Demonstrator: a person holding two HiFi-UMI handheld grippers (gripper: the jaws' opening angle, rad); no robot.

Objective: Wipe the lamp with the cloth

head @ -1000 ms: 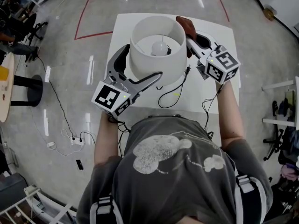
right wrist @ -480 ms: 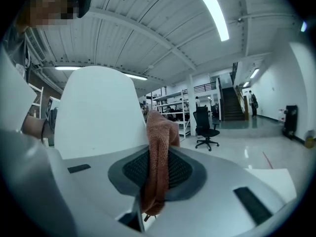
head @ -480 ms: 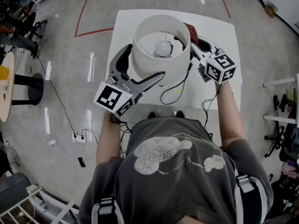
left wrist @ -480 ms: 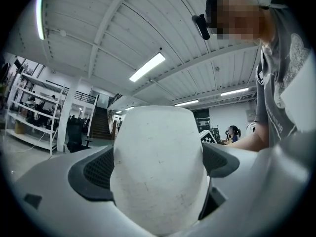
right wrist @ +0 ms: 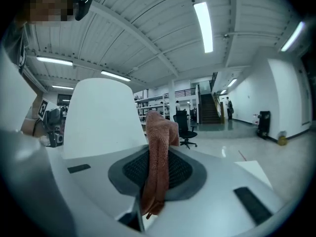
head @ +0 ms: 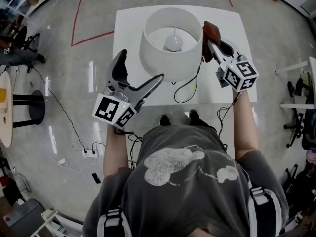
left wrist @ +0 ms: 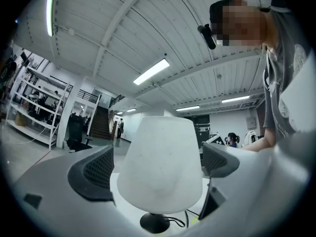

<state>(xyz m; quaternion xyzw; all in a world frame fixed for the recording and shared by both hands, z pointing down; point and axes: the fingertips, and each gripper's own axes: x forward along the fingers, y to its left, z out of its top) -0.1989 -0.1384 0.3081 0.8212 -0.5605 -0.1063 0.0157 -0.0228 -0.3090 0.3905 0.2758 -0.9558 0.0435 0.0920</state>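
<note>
Standing at the near edge of the white table (head: 128, 23), a person in a grey T-shirt held a gripper in each hand. Nearest, the left gripper (head: 140, 65) had its jaws spread wide with nothing clamped. In the left gripper view the lamp (head: 168, 65) filled the gap between them from just beyond the tips. Further out, the right gripper (head: 211, 42) had its jaws closed on a reddish-brown cloth (head: 211, 31). The cloth stuck up past the tips in a folded bunch just beside the right side of the shade (right wrist: 101, 117); contact could not be made out. The lamp stood upright near the middle of the table. Its plain white, tapering shade was open at the top over a round bulb (head: 174, 42), on a small black base (left wrist: 154, 222), and a black cord (head: 185, 90) looped toward the near edge.
</note>
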